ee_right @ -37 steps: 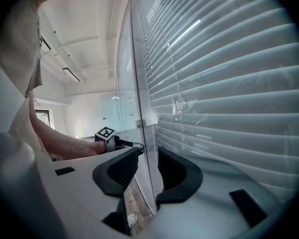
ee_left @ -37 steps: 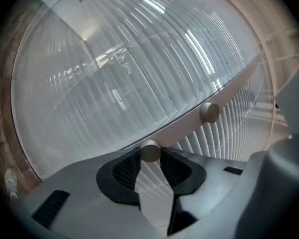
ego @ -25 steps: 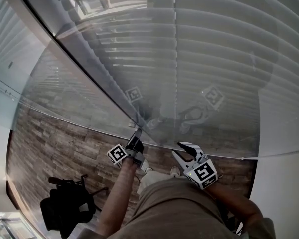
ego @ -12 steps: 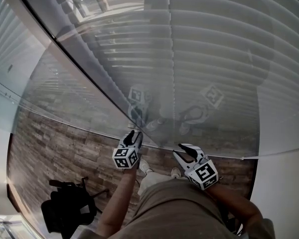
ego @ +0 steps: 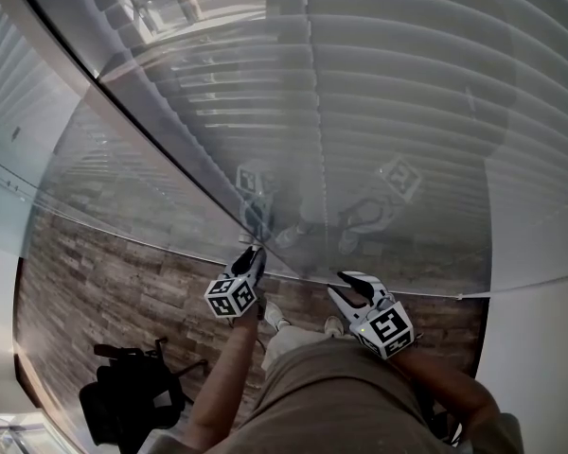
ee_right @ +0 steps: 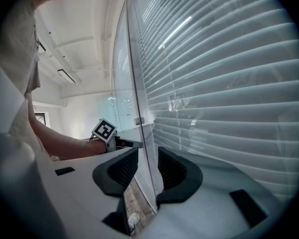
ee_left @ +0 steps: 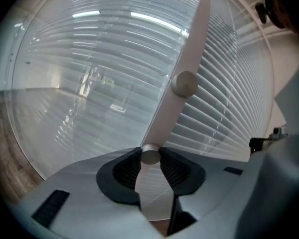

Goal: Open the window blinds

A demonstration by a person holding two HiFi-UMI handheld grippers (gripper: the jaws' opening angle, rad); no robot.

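White slatted blinds (ego: 407, 93) hang behind a glass wall. A pale upright frame strip (ee_left: 189, 49) carries two round silver knobs. My left gripper (ee_left: 150, 157) is shut on the lower knob (ee_left: 150, 154), which sits between its dark pads (ee_left: 127, 169); its jaws have just been closing on it. The upper knob (ee_left: 184, 83) is free. In the head view the left gripper (ego: 256, 253) touches the glass at the frame. My right gripper (ego: 350, 287) hovers beside it, open, with nothing between its pads (ee_right: 174, 171); the blinds (ee_right: 229, 83) fill its view.
A wood-pattern floor (ego: 104, 282) lies below. A black object (ego: 128, 395) stands on it at the lower left. A white wall (ego: 540, 348) closes the right side. The person's shoes (ego: 275, 318) are close to the glass.
The left gripper has rolled about its own axis at the knob, its marker cube swinging round. The right gripper has stayed where it was.
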